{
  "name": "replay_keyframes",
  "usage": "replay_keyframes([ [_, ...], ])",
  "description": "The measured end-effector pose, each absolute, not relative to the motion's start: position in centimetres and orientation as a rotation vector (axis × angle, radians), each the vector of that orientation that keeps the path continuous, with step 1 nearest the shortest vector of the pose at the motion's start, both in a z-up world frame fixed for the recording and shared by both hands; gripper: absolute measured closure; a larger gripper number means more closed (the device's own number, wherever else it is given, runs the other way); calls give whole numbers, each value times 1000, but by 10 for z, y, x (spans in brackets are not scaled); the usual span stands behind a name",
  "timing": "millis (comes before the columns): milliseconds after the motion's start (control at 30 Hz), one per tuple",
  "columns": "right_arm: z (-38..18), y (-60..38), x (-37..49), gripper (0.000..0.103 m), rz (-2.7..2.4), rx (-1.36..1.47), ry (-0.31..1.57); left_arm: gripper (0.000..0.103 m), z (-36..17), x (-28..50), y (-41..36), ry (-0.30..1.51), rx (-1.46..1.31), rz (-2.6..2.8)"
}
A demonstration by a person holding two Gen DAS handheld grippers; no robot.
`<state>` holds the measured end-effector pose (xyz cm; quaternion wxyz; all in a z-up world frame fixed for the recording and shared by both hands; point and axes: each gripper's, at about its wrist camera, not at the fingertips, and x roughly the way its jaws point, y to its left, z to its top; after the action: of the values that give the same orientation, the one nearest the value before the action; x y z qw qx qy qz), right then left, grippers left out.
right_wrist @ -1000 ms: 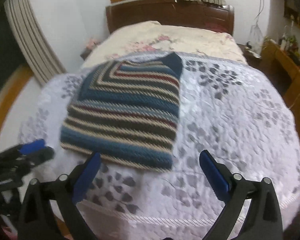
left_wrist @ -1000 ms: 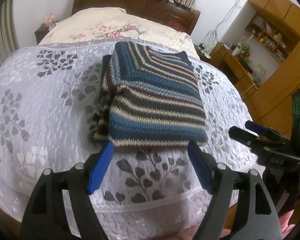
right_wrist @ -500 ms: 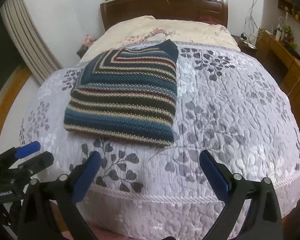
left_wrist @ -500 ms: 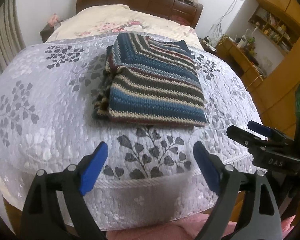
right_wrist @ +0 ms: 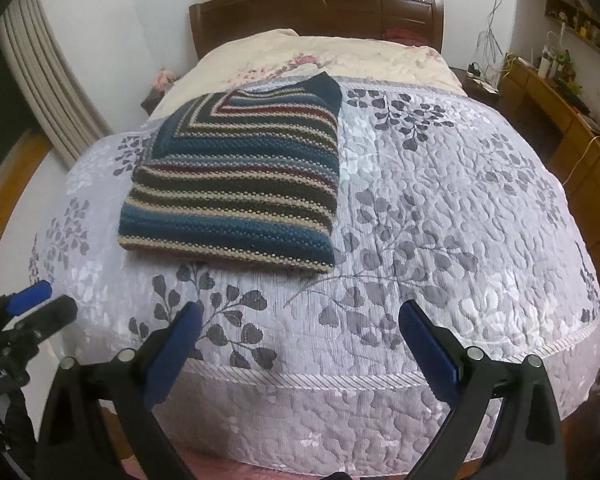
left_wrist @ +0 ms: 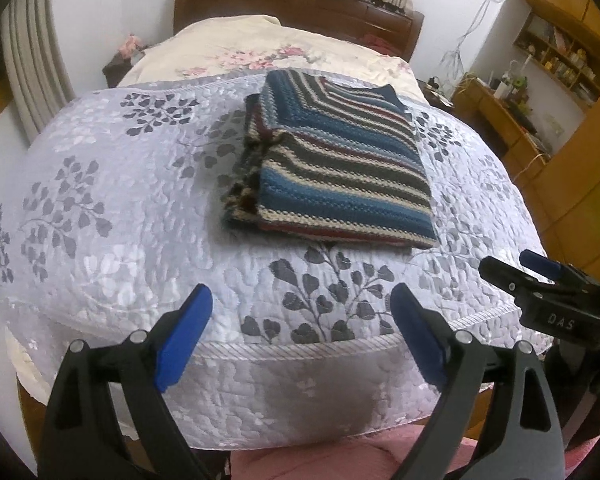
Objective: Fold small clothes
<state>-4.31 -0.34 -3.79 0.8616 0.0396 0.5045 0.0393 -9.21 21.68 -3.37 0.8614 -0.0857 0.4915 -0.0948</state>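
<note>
A striped knitted sweater (left_wrist: 336, 164) (right_wrist: 240, 188), blue, cream, dark grey and maroon, lies folded into a flat rectangle on the grey-white leaf-patterned bedspread (left_wrist: 112, 216) (right_wrist: 440, 208). In the left wrist view its folded layers show along the left edge. My left gripper (left_wrist: 300, 300) is open above the foot edge of the bed, well short of the sweater, holding nothing. My right gripper (right_wrist: 300, 314) is open too, back from the sweater's near edge, and it shows at the right of the left wrist view (left_wrist: 540, 276). The left gripper shows at the lower left of the right wrist view (right_wrist: 32, 304).
A cream floral quilt (right_wrist: 320, 56) and a dark wooden headboard (right_wrist: 316, 12) lie beyond the bedspread. Wooden desk and shelves (left_wrist: 540, 92) stand to the right, curtains (right_wrist: 32, 76) to the left. Pink cloth (left_wrist: 340, 456) lies below the bed's foot edge.
Both grippers have drawn back from the sweater toward the foot of the bed, staying open. The sweater has not moved.
</note>
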Motion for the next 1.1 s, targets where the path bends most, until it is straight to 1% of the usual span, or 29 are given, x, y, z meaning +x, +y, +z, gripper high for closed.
replay_keyframes([
  [1100, -57, 4, -23, 4, 39, 45, 1126, 13, -44, -77, 220, 1070, -184, -170],
])
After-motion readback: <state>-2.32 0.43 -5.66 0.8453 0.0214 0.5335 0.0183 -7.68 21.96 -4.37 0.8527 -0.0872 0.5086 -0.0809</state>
